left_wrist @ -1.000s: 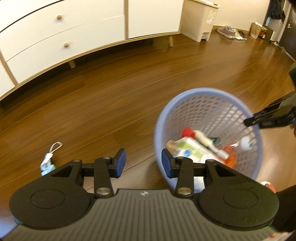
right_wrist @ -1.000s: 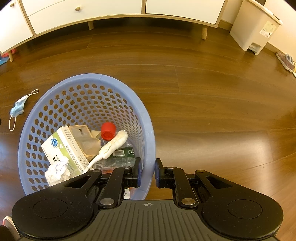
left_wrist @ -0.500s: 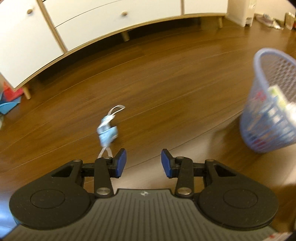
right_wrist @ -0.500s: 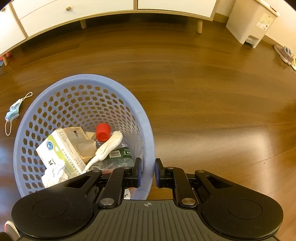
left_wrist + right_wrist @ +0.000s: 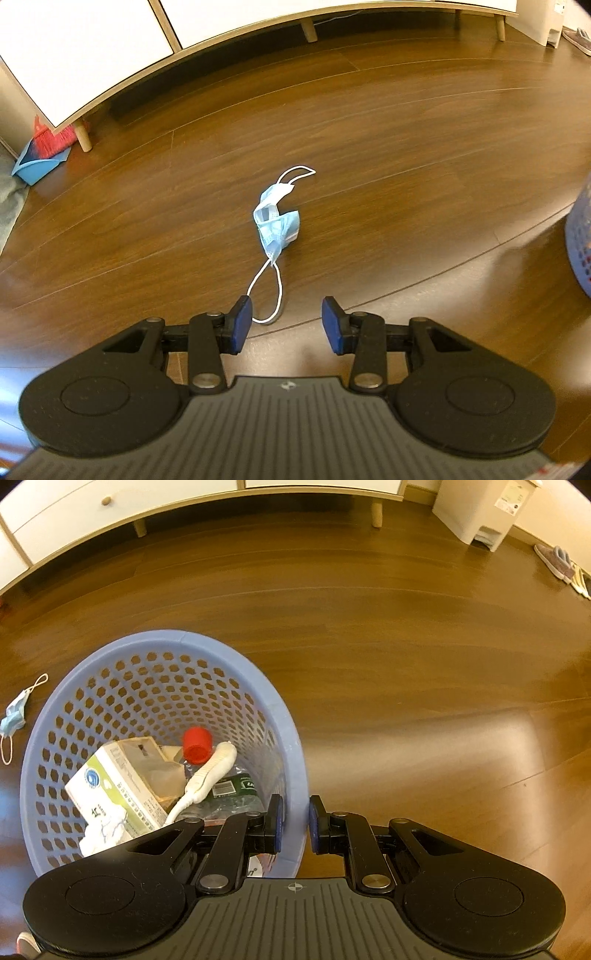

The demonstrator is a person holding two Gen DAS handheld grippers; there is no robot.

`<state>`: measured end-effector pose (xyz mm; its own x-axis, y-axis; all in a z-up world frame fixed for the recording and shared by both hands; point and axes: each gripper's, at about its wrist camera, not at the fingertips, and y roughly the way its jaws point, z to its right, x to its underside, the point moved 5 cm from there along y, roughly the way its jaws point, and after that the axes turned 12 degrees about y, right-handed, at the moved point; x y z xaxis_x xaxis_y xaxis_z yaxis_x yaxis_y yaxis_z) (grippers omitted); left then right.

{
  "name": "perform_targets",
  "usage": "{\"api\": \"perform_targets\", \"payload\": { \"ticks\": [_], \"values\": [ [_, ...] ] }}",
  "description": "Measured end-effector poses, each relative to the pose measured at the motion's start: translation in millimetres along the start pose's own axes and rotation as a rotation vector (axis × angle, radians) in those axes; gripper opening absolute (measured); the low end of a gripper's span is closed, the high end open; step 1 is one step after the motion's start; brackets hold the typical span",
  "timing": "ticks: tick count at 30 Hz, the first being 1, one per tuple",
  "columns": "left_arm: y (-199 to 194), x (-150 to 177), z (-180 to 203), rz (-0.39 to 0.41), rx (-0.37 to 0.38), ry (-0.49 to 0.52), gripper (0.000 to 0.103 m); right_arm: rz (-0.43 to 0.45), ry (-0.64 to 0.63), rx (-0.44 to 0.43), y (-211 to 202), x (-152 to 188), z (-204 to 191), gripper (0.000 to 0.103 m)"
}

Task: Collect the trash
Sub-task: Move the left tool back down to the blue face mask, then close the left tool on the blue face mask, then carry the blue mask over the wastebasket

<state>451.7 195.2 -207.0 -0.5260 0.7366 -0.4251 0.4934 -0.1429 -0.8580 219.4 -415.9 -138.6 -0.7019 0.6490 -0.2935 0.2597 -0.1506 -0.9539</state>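
Mask (image 5: 277, 225) ahead of spread left gripper (image 5: 284, 325) — right gripper (image 5: 294, 823) clamps basket (image 5: 291, 738) rim, steadying it.

L gripper (image 5: 286, 323) low w/ jaws wide apart, nothing between; R gripper (image 5: 294, 823) pinched onto basket rim (image 5: 295, 775), pads either side.

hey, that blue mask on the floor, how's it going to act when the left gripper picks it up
The mask lies crumpled, so it is probably floppy and light. It will likely sag and dangle its thin loops. A pinch on the bunched middle by the left gripper seems safer than on a loop.
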Motion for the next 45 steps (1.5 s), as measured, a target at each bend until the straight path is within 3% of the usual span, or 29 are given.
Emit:
{"api": "perform_targets", "payload": {
  "ticks": [12,25,26,28,29,31,38,45],
  "values": [
    [39.5,-12.4,-1.2,0.030,0.001,0.011,0.036,0.009,0.009,-0.008,-2.7,-1.9,-6.2,0.010],
    [97.8,-29.1,-13.8,0.028,-0.049,0.021,0.036,0.020,0.017,-0.013,-1.2,-5.5,3.7,0.010],
    [101.9,-31.0,-13.3,0.022,-0.046,0.026,0.034,0.020,0.017,-0.013,-1.3,-5.5,3.7,0.010],
    [107.5,-34.1,-12.4,0.007,-0.044,0.032,0.008,0.022,0.016,-0.012,-1.0,-5.1,3.6,0.010],
    [108.1,-34.8,-12.2,0.003,-0.039,0.033,0.007,0.022,0.016,-0.013,-1.1,-5.2,3.6,0.010],
    [102.4,-36.4,-11.8,0.029,-0.040,0.043,0.002,0.024,0.016,-0.014,-1.2,-4.7,4.0,0.010],
    [61.3,-43.5,-8.9,0.089,-0.005,0.030,0.001,0.027,0.030,-0.021,-3.4,-4.1,4.7,0.010],
    [-9.6,-63.7,20.7,0.196,0.103,0.029,0.001,0.044,0.033,-0.027,-9.7,-3.8,4.6,0.009]
  ]
}}
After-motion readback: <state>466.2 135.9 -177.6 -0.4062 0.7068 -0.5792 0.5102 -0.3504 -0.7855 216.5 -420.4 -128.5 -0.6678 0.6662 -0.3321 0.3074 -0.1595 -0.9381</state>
